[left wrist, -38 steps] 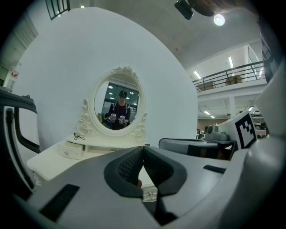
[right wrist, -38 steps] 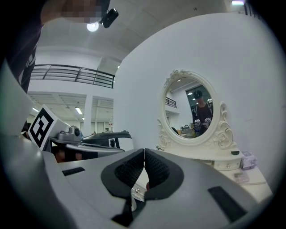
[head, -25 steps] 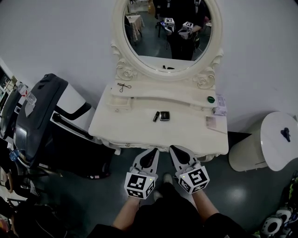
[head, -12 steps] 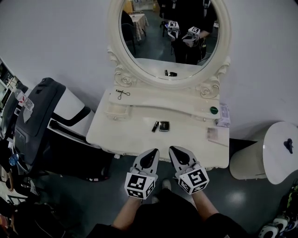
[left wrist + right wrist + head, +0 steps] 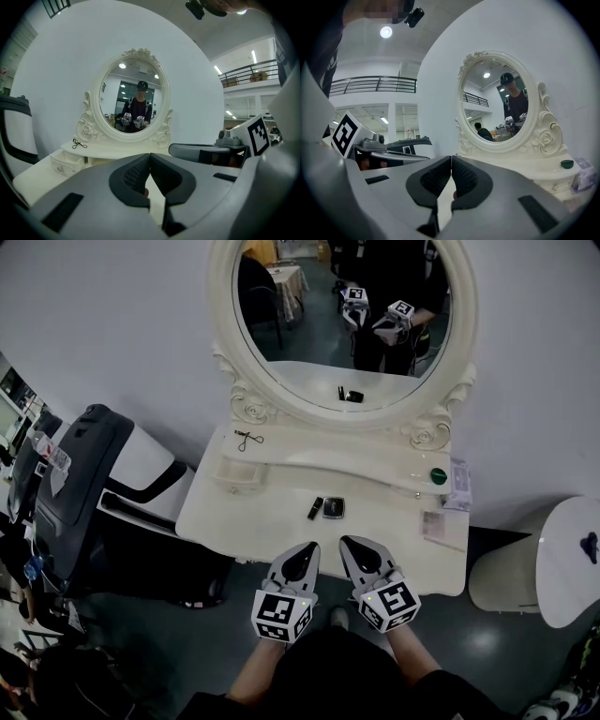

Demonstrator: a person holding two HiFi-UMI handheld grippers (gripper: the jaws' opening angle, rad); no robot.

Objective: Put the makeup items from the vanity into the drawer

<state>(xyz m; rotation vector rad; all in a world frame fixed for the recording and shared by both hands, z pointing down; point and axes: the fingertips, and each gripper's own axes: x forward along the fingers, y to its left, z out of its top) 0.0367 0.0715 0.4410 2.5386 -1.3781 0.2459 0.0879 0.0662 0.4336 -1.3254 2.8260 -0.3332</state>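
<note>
White vanity (image 5: 251,514) noted against the far wall, the oval mirror (image 5: 281,352) in a carved frame rising from its far edge. A black padded seat (image 5: 80,474) is set close off the vanity's left edge; a round white stool (image 5: 572,549) is set off the right edge, with a strip of floor between. The floor on the near side is taken up only by the person standing there. The left gripper (image 5: 307,551) and right gripper (image 5: 351,547) are held side by side at the near edge, tips pointing far. The jaws of each are pressed together with nothing between them. A raised shelf runs along the far side of the top, with a small drawer (image 5: 234,474) at its left end. An eyelash curler (image 5: 248,440) lies on the shelf's left part and a green round item (image 5: 438,476) on its right part, a pale packet (image 5: 459,486) just beside it at the right edge. A black compact (image 5: 333,507) and a black tube (image 5: 315,508) lie just beside each other mid-top. A flat pale card (image 5: 433,526) lies near the right edge. The top between these and the near edge is bare, as is its left part.
</note>
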